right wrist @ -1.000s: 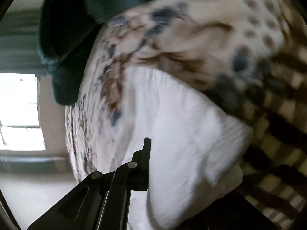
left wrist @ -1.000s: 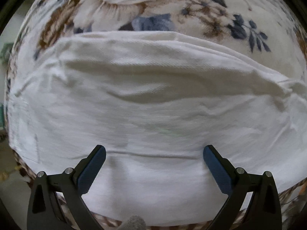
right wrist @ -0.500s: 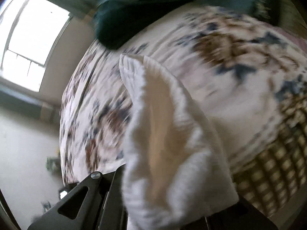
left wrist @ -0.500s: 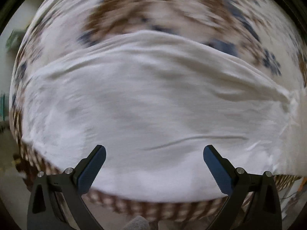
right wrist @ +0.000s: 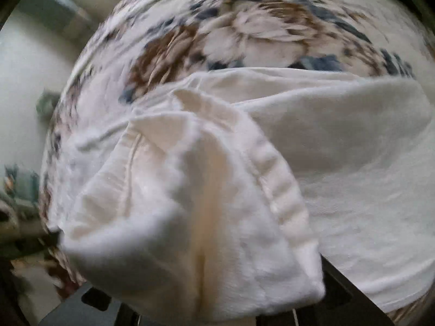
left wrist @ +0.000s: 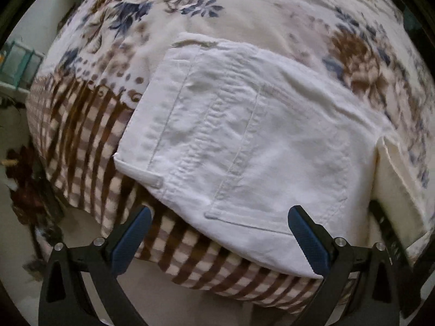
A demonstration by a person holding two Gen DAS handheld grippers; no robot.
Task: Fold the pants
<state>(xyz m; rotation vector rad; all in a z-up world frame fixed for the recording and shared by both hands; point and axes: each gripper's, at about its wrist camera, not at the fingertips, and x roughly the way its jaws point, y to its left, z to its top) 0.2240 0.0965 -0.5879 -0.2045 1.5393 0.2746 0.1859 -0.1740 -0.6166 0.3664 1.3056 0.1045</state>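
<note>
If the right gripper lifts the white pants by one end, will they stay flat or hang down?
The pants will probably hang down: in the right wrist view the held end already bunches and drapes over the right gripper, whose jaws are opening. The thick seams suggest some weight. They likely slide little on the bedspread, which looks soft.

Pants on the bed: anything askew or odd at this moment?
The white pants lie skewed across the floral bedspread, one corner past its edge. The right gripper, jaws opening, has bunched cloth draped over it.
</note>
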